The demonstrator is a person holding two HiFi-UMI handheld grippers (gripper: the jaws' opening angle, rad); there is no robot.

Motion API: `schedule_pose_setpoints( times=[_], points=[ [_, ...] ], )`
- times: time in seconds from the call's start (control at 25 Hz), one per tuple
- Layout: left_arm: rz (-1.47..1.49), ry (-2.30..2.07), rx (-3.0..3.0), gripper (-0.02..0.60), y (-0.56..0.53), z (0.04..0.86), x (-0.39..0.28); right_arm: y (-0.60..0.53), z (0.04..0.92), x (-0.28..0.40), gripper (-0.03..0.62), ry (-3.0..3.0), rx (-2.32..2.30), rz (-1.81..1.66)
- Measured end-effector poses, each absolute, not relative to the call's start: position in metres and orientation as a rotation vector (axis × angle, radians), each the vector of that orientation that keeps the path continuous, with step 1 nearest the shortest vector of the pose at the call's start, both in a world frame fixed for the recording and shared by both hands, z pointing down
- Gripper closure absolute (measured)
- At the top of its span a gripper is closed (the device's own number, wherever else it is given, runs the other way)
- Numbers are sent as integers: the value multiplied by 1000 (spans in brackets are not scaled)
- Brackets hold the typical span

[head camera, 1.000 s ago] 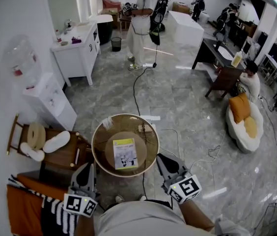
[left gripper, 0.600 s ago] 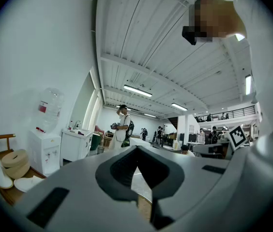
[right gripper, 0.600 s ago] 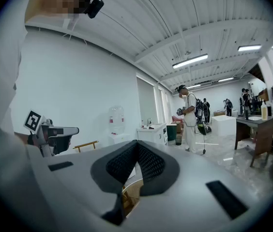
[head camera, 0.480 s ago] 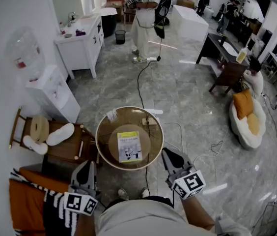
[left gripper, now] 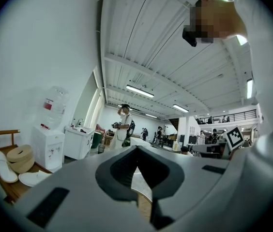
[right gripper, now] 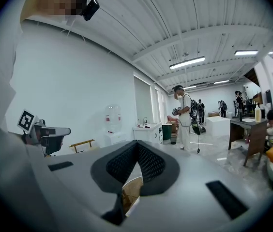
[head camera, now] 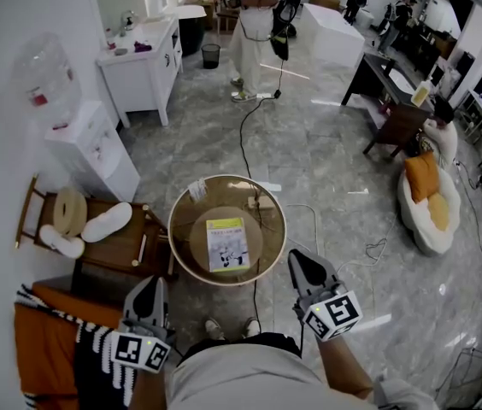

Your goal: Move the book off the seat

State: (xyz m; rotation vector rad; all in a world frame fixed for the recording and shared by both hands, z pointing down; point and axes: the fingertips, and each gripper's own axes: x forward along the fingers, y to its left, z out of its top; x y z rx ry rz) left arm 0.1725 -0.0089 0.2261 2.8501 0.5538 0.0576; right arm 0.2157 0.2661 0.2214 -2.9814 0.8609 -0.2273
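Ahead of both tongs, the book

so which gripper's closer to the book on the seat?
Right, narrowly: the right gripper sits just right of the book; the left gripper is lower-left, slightly farther off.

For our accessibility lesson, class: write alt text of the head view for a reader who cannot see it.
A thin book lies flat in the middle of a round seat, seen from steeply above. Nearer the viewer, the left tool and right tool, both shut and empty, point toward the seat without touching it.
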Motion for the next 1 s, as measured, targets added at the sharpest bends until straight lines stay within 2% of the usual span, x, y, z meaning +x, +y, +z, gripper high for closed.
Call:
schedule_pose_setpoints(
  times=[0.48, 1.0],
  points=[
    [18, 613, 2827, 566, -14, 228, 164, 234, 229, 187, 572, 877, -3013, -214],
    [35, 664, 2815, 566, -13, 235, 176, 233, 235, 187, 572, 817, -3033, -214]
  ],
)
